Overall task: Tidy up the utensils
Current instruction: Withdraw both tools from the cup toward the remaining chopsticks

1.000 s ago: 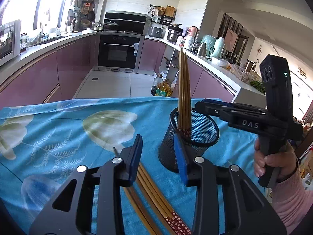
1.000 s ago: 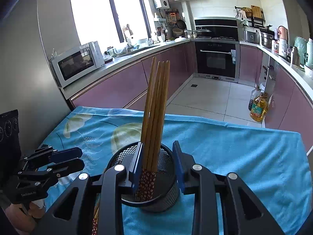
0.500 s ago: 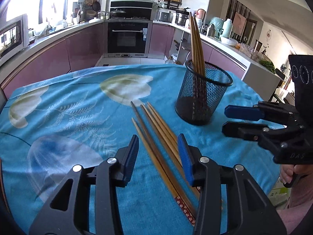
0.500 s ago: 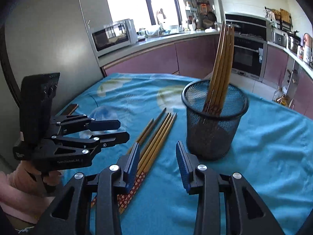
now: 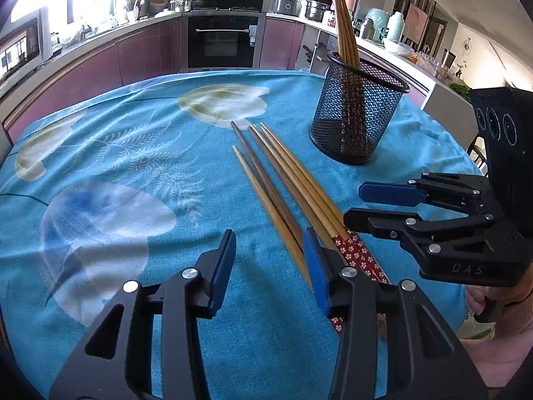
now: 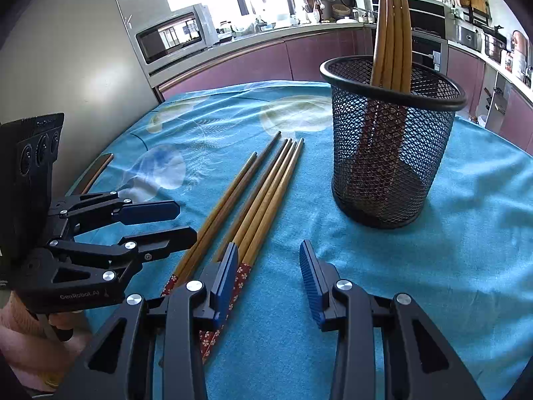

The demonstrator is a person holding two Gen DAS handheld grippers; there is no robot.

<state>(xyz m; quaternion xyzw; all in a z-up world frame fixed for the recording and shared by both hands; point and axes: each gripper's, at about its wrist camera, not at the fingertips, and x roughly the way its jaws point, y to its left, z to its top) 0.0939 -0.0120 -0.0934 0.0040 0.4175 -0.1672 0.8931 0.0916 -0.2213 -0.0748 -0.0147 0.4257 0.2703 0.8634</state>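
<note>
While chopsticks (image 5: 283, 180) lie beside the mesh cup (image 6: 389, 153), both grippers (image 5: 268, 260) (image 6: 268, 273) hang spread, apparently touching nothing.

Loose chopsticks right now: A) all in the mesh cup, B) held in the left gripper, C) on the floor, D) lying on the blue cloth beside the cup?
D: the loose chopsticks lie flat on the cloth, beside the mesh cup, which holds others upright.
</note>
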